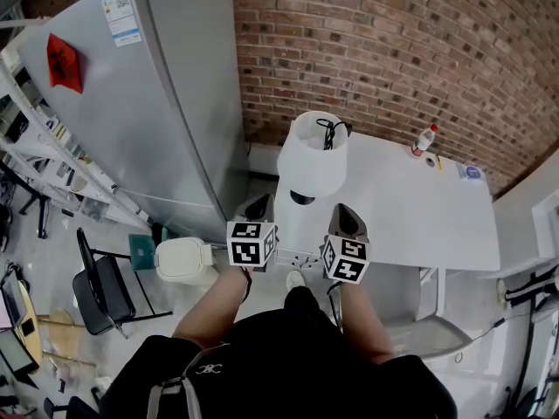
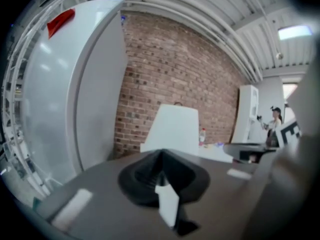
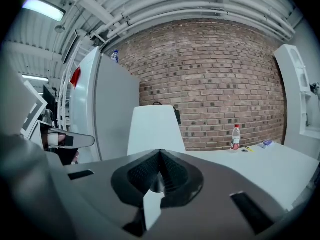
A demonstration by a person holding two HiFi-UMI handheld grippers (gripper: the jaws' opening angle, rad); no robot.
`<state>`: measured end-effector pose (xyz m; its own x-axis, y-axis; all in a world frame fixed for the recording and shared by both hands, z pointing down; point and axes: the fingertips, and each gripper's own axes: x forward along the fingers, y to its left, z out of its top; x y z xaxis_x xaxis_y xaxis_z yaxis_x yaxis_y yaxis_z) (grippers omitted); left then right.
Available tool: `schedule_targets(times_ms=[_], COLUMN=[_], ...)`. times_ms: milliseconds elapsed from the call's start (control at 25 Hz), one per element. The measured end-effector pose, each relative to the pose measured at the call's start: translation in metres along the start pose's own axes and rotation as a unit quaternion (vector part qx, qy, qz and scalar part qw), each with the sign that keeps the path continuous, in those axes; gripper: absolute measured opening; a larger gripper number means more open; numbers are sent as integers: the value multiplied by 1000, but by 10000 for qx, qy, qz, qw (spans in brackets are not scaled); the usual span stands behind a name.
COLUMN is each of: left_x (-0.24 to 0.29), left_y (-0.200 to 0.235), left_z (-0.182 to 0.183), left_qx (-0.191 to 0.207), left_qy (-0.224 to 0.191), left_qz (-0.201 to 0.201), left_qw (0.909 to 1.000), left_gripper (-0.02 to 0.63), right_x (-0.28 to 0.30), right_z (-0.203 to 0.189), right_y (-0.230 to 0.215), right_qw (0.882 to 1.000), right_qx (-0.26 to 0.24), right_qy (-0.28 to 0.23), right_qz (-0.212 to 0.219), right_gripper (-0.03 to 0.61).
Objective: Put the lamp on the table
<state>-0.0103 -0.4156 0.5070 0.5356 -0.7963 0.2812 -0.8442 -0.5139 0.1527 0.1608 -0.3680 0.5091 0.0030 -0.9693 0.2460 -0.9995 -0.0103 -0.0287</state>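
Observation:
The lamp (image 1: 312, 157) has a white shade with a black cord looped over its top. It stands upright on the near left end of the white table (image 1: 419, 212), its dark base just visible under the shade. My left gripper (image 1: 265, 201) and right gripper (image 1: 343, 209) hover side by side just short of it, both shut with nothing held. The left gripper view shows the lamp (image 2: 173, 128) straight ahead beyond the closed jaws. It stands the same way in the right gripper view, where the lamp (image 3: 155, 130) is also apart from the jaws.
A tall grey fridge (image 1: 166, 94) stands left of the table against the brick wall. A plastic bottle (image 1: 424, 140) and small items sit at the table's far end. On the floor to the left are a white bin (image 1: 185, 258) and a black chair (image 1: 100, 286).

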Motion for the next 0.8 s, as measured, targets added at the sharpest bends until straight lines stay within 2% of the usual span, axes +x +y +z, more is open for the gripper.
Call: schedule_targets(times_ms=[280,520,720,800], left_x=[-23,-29,-32,-34], left_y=[-19,-24,-29,-31], left_z=[-11,-14,-19,-20], left_qx=[125,57,71,77], left_qy=[-19,-9,48,32], left_qz=[-217,-223,-250,-269], left_qw=[9997,9997,9997,9996], left_gripper=[-3,-3,-3,-3], right_x=[-36,-43,-44,-44], right_z=[-3,-3,-1,-1], right_y=[-1,-2,5,8], right_qw=[9992,9993,9985,9987], right_qx=[90,89,-362,-374], right_qy=[-214,-211,-271,-253], right_qz=[-313,-310,-307,-252], right_gripper=[-2,-2,-2,-2])
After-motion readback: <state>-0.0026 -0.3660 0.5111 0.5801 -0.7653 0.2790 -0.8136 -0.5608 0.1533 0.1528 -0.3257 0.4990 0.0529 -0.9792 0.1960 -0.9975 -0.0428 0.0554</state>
